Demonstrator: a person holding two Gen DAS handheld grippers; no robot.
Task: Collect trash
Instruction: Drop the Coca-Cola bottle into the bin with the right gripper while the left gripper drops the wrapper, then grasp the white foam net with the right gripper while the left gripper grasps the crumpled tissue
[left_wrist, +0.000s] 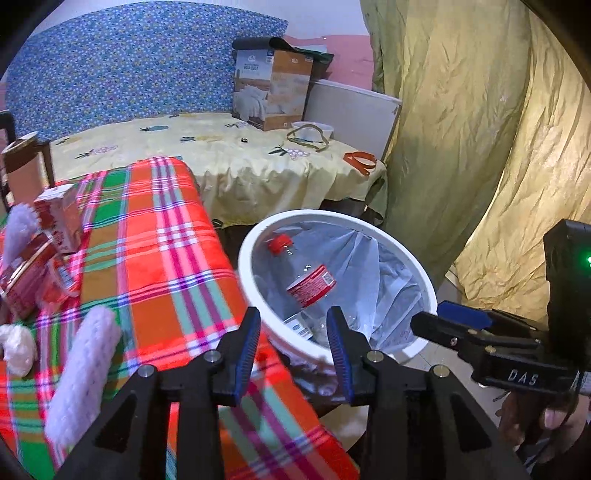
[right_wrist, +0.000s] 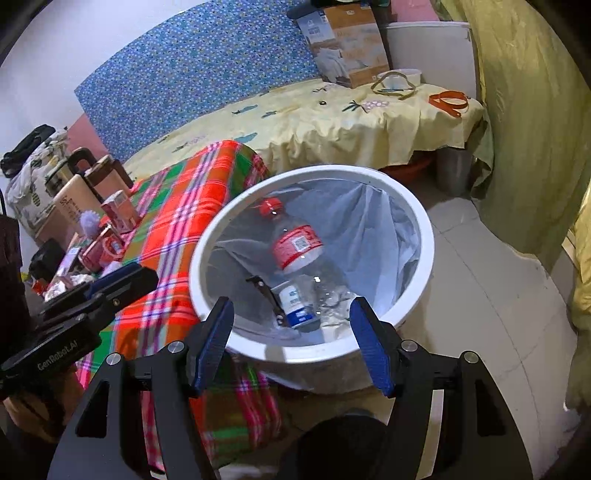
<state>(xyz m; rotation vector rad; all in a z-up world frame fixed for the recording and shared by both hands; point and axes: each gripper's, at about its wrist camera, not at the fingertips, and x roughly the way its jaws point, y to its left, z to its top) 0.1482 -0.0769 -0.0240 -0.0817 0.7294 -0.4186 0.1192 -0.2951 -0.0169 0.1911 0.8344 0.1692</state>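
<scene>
Open bin mouth (right_wrist: 424, 236) beside the bench's right edge (right_wrist: 177, 295), floor bare to its right; cartons and wrappers (left_wrist: 40, 258) crowded along the bench's left edge.

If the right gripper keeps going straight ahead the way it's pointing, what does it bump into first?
Probably the small clear bottle with the blue-and-white label, lying in the white round bin. The open right gripper points down over the near rim into it. Depth is hard to judge; the rim might come first.
</scene>
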